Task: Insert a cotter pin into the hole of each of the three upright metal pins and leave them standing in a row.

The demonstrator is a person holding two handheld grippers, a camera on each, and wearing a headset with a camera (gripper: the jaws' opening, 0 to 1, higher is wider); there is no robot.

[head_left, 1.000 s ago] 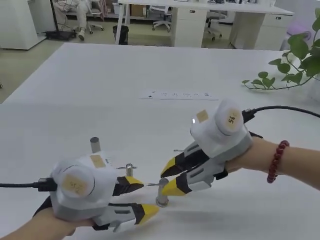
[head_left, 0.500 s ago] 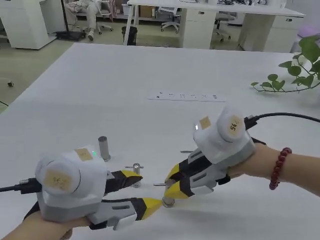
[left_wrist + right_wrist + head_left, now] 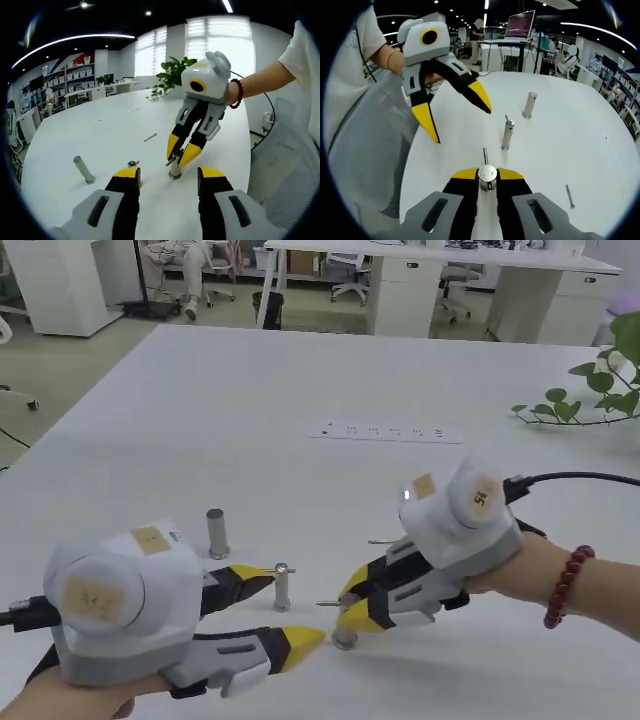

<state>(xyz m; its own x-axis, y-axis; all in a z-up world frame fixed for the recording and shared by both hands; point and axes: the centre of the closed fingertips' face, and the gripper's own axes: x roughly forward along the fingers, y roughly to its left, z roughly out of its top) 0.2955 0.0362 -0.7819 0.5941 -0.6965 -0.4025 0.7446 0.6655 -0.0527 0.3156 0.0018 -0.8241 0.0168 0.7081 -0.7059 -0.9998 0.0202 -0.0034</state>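
Observation:
Three upright metal pins stand in a row on the white table. The far pin is bare. A cotter pin crosses the top of the middle pin. My right gripper is shut on a cotter pin at the head of the near pin; the cotter pin's end pokes out past the jaws. My left gripper is open, just left of the middle and near pins, holding nothing. A loose cotter pin lies beyond.
A white power strip lies mid-table. A green plant reaches in at the right edge. Cables trail from both grippers. Desks and chairs stand beyond the table's far edge.
The head camera has shifted. My left gripper has drawn back to the left, away from the middle pin. The right gripper stays at the near pin's head with the cotter pin.

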